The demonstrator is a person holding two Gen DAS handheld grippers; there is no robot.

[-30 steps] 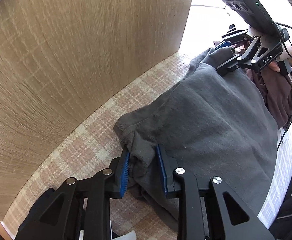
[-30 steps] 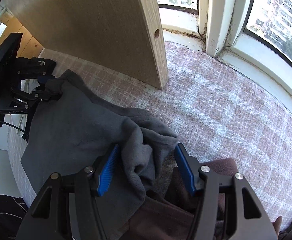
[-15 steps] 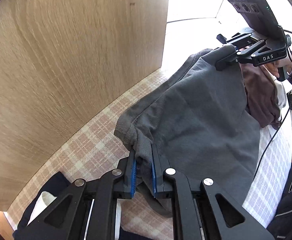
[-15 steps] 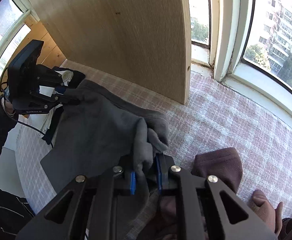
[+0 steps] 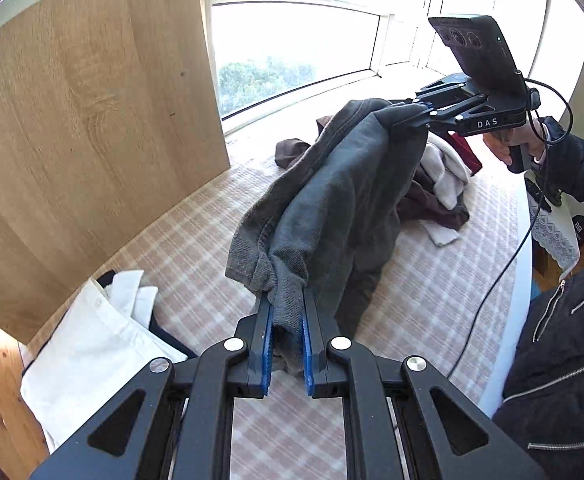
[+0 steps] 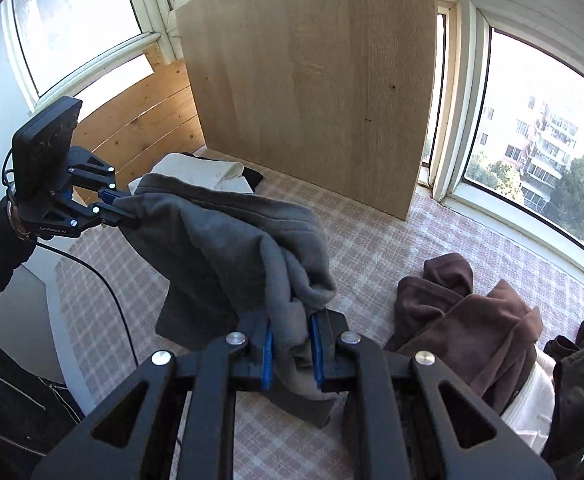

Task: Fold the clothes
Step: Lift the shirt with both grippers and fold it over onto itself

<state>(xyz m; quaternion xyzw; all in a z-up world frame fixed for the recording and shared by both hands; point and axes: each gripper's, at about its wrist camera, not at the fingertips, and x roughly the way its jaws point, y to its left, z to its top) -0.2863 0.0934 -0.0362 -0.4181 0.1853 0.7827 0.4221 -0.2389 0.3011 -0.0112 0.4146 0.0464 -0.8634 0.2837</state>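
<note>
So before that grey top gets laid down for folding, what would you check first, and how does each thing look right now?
1. Left gripper clamped on the grey top: ok.
2. Right gripper clamped on it too: ok.
3. Top lifted and hanging between both grippers: ok, though its lower edge may touch the checked cloth.
4. Fabric spread flat: not ok, it hangs bunched and doubled.
5. Free landing space: ok between the white garment and the brown pile.
6. Cable away from the fabric: cannot tell.
</note>
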